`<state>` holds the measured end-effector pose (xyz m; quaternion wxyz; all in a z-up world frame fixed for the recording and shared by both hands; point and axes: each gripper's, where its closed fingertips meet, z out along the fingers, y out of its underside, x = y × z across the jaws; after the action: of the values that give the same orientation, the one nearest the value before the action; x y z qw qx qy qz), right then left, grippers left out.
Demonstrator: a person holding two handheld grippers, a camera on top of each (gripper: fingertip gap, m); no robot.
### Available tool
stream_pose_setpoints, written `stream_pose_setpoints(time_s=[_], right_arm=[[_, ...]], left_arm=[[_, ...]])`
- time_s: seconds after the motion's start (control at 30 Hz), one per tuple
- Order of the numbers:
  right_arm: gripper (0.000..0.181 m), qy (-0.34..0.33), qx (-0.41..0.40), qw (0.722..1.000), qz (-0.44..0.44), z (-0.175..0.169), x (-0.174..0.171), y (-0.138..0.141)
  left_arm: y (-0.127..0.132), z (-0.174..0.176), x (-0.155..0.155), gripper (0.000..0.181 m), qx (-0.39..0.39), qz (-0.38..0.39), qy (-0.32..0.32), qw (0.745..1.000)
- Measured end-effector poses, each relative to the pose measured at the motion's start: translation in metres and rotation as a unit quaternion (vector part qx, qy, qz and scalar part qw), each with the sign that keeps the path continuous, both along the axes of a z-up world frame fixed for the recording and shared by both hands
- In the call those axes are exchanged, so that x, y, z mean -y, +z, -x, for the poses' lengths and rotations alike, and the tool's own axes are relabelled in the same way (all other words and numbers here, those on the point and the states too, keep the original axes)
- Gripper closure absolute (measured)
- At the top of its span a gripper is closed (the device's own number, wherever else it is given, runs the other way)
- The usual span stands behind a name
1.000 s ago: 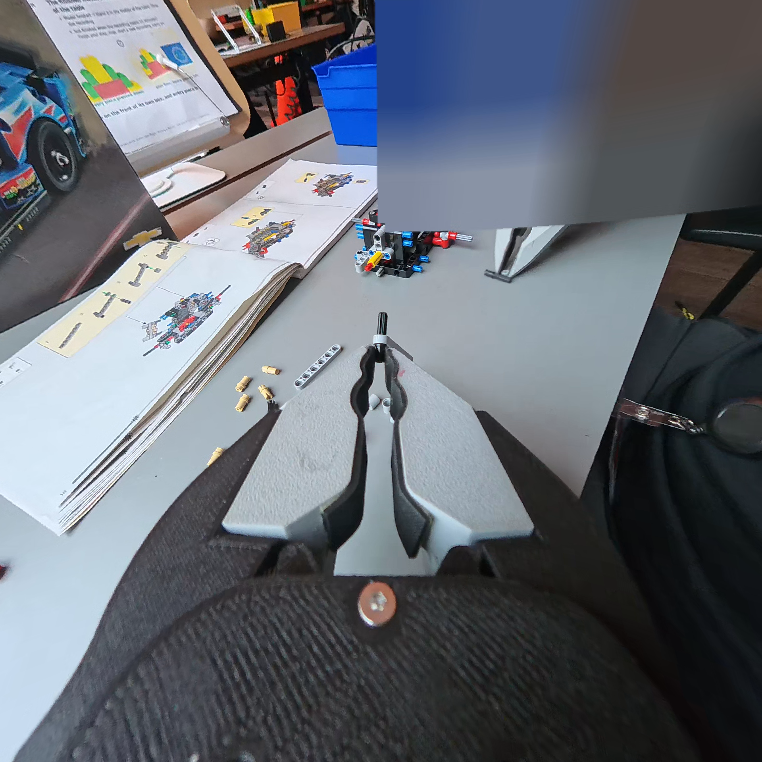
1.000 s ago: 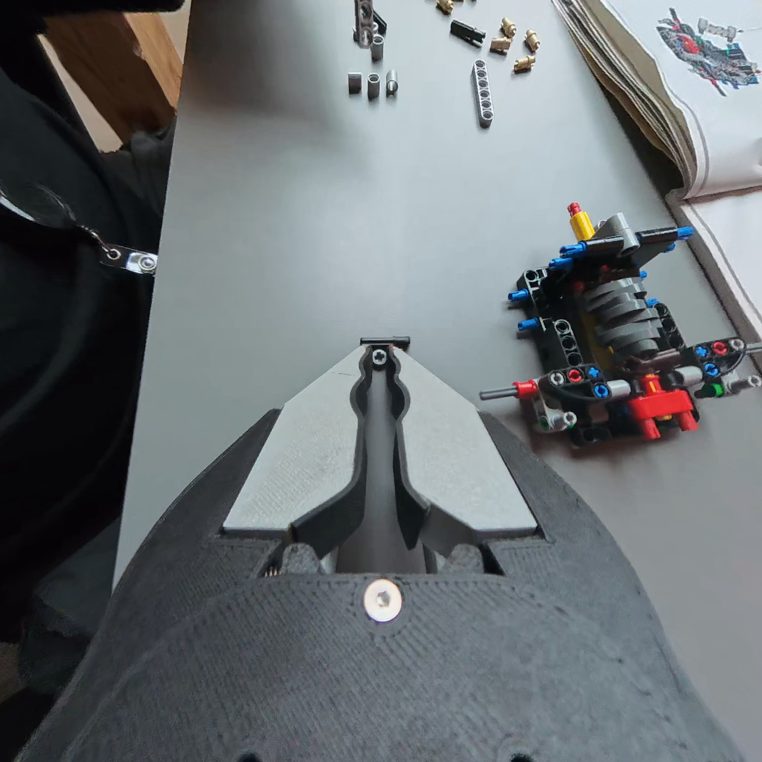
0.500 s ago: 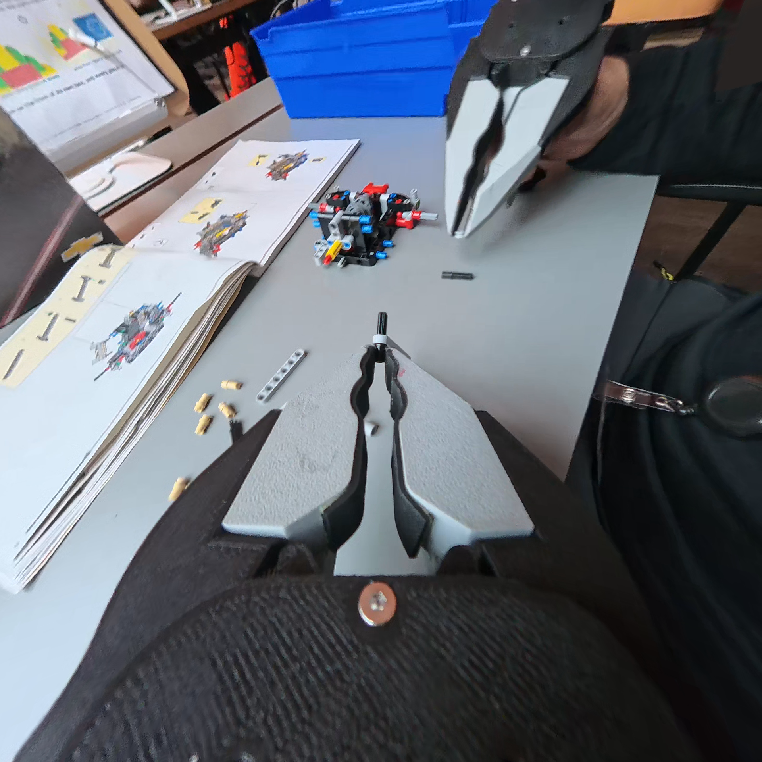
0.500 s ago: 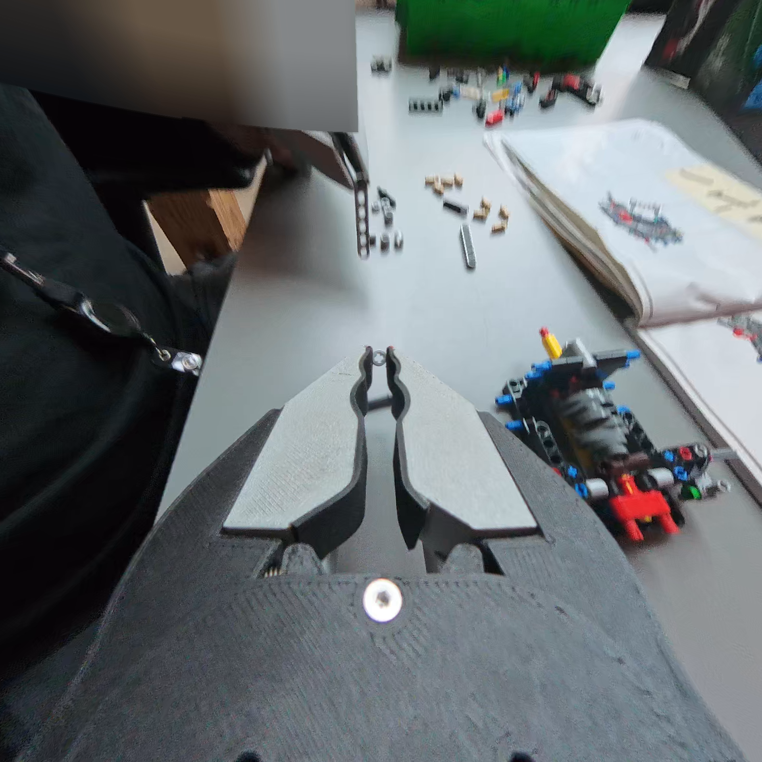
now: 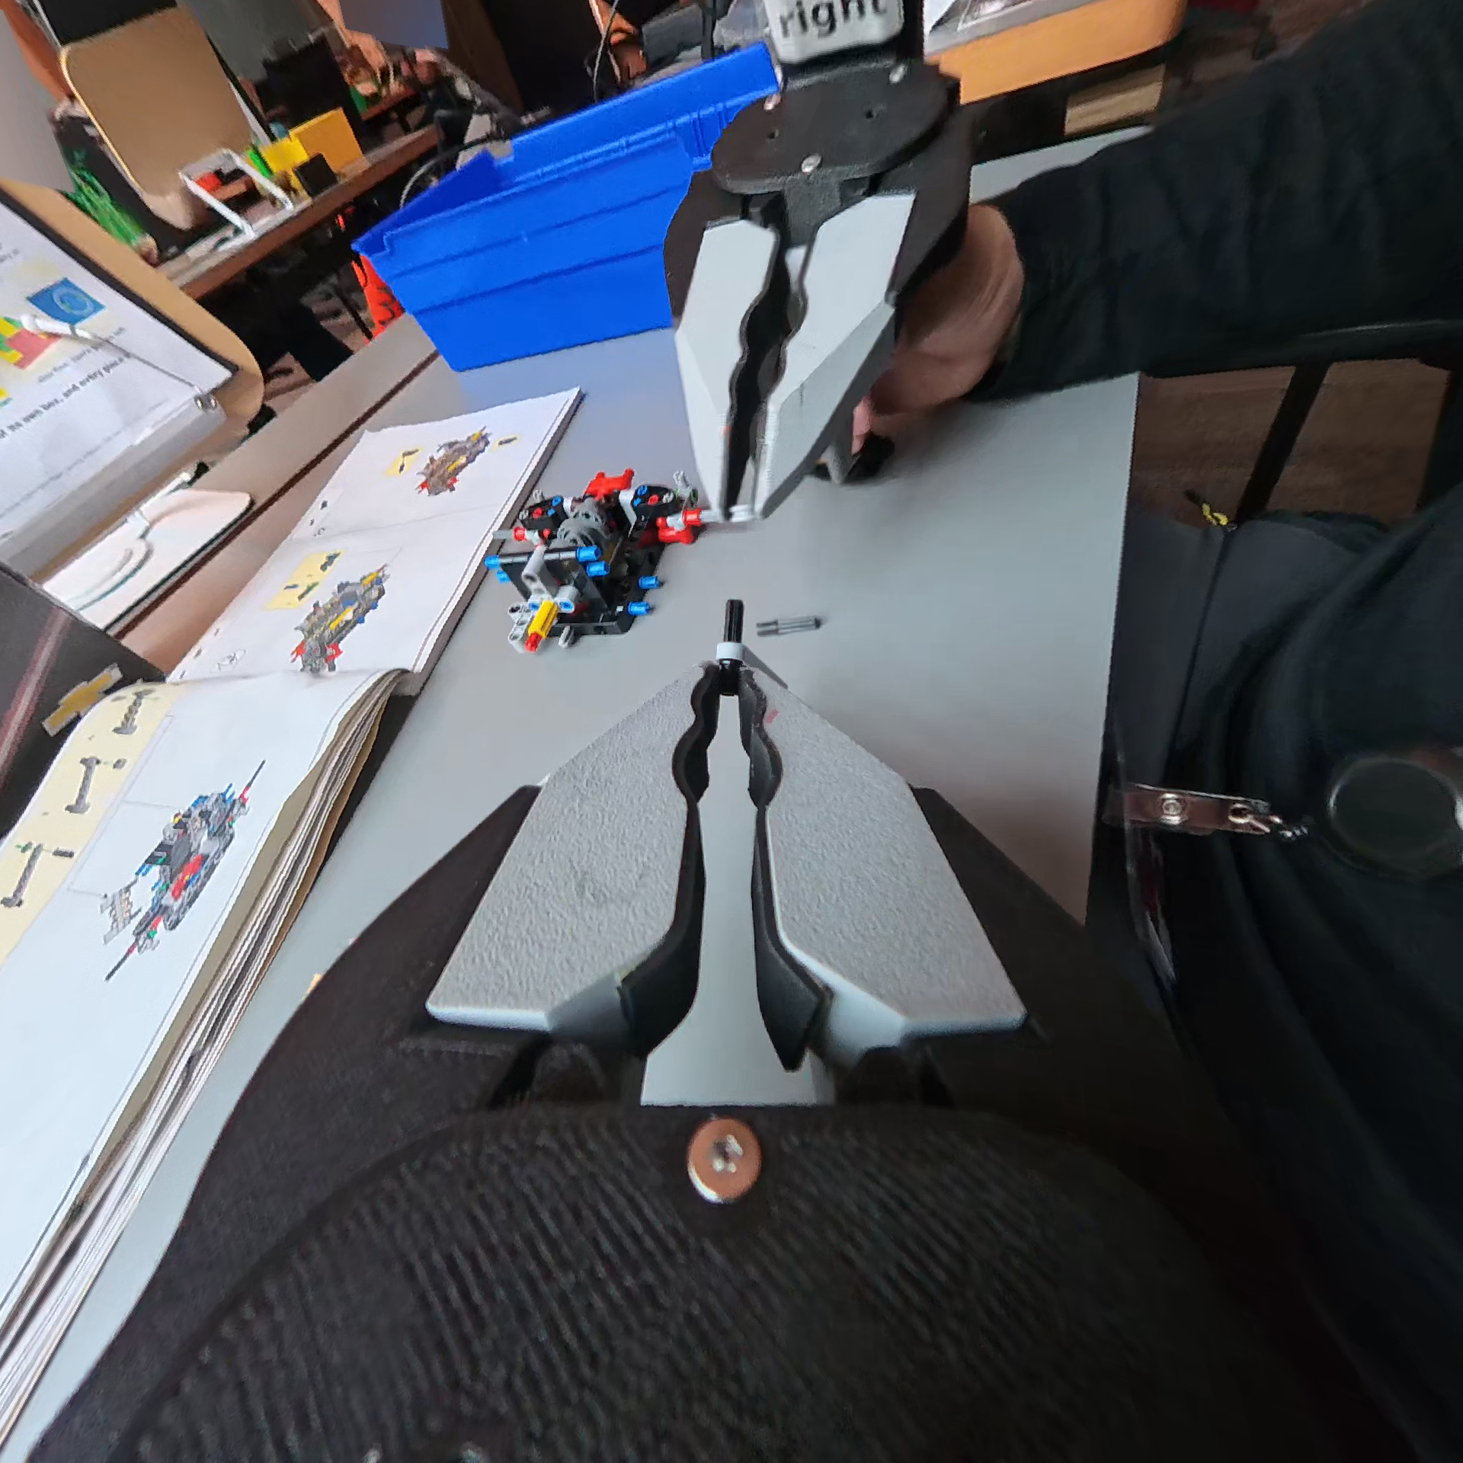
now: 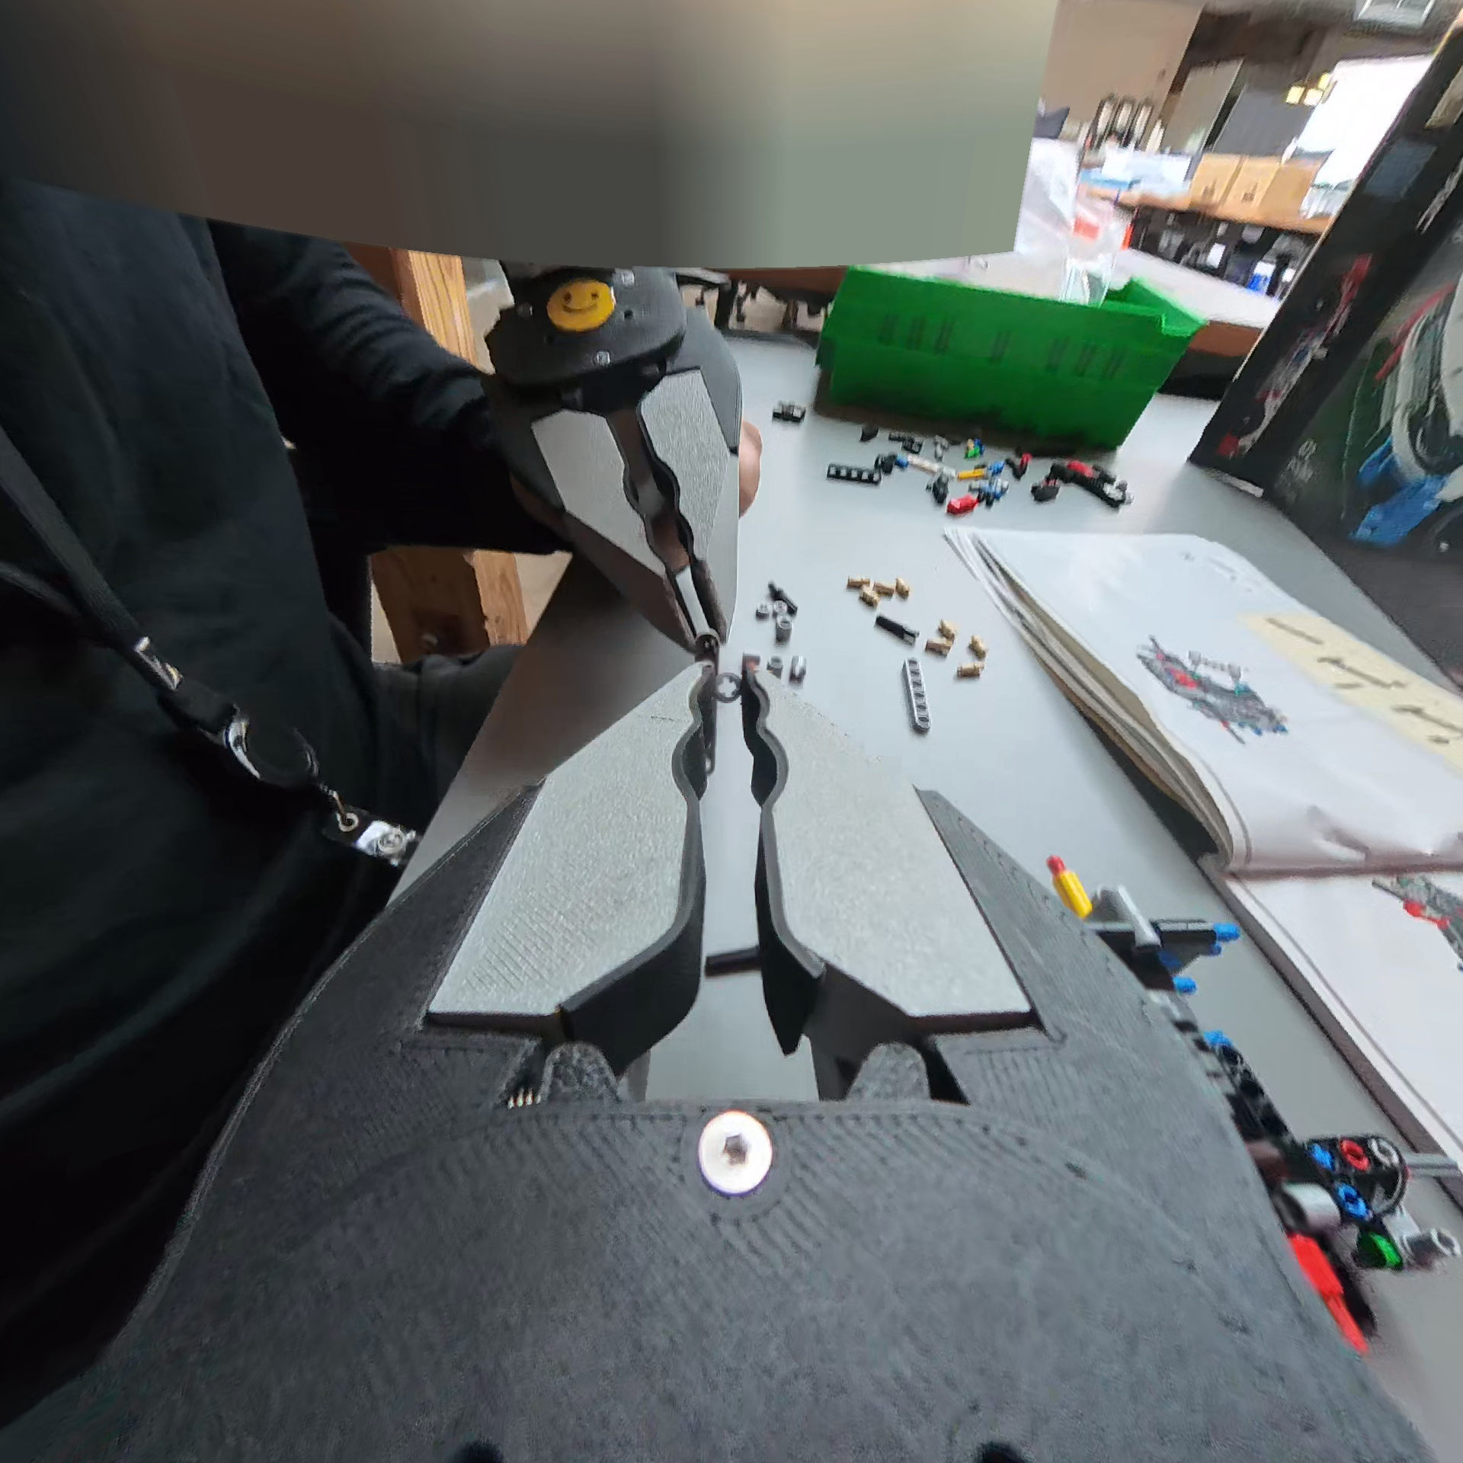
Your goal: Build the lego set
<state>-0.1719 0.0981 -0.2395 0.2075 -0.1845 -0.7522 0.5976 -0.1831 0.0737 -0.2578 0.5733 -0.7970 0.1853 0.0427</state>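
My left gripper [image 5: 727, 673] is shut on a short black axle [image 5: 732, 621] with a pale bush on it, pointing forward above the grey table [image 5: 950, 633]. My right gripper [image 6: 727, 685] is shut on a small grey bush [image 6: 727, 687] with a cross hole. The two grippers face each other tip to tip; the right gripper shows in the left wrist view [image 5: 740, 511], and the left gripper [image 6: 707, 643] sits just above the bush. The part-built model [image 5: 590, 566] lies left of the tips and also shows in the right wrist view [image 6: 1298, 1140].
A dark axle [image 5: 786, 625] lies loose on the table. The open instruction book [image 5: 237, 752] lies left. Tan pins [image 6: 877, 590], a grey beam [image 6: 917, 694] and several small parts lie before a green bin [image 6: 989, 372]. A blue bin [image 5: 538, 245] stands behind. A person's dark sleeve [image 5: 1267, 237] is close. The left gripper's tips are roughly 4 cm from the right gripper's.
My right gripper left the dark axle on the table, rose with the grey bush and turned toward my left gripper. My left gripper kept its axle and now points at the right one.
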Motion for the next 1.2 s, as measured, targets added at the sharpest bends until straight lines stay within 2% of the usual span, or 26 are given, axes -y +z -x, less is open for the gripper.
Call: stream_pose_setpoints(time_s=[0.1, 0.4, 0.7, 1.2], right_arm=[[0.178, 0.012, -0.026, 0.999, 0.04, -0.001, 0.012, 0.013], [0.178, 0.02, -0.026, 0.995, 0.096, 0.002, 0.024, 0.026], [0.178, 0.015, -0.026, 0.996, 0.079, 0.006, 0.029, 0.022], [0.178, 0.012, -0.042, 0.994, 0.101, 0.006, 0.032, 0.03]], left_arm=[[0.004, -0.003, -0.002, 0.18, -0.01, -0.016, 0.002, 1.0], [0.019, -0.006, 0.001, 0.179, 0.007, -0.066, 0.002, 0.998], [0.025, -0.004, 0.006, 0.179, 0.016, -0.081, 0.004, 0.997], [0.031, -0.004, 0.007, 0.179, 0.018, -0.087, 0.003, 0.996]])
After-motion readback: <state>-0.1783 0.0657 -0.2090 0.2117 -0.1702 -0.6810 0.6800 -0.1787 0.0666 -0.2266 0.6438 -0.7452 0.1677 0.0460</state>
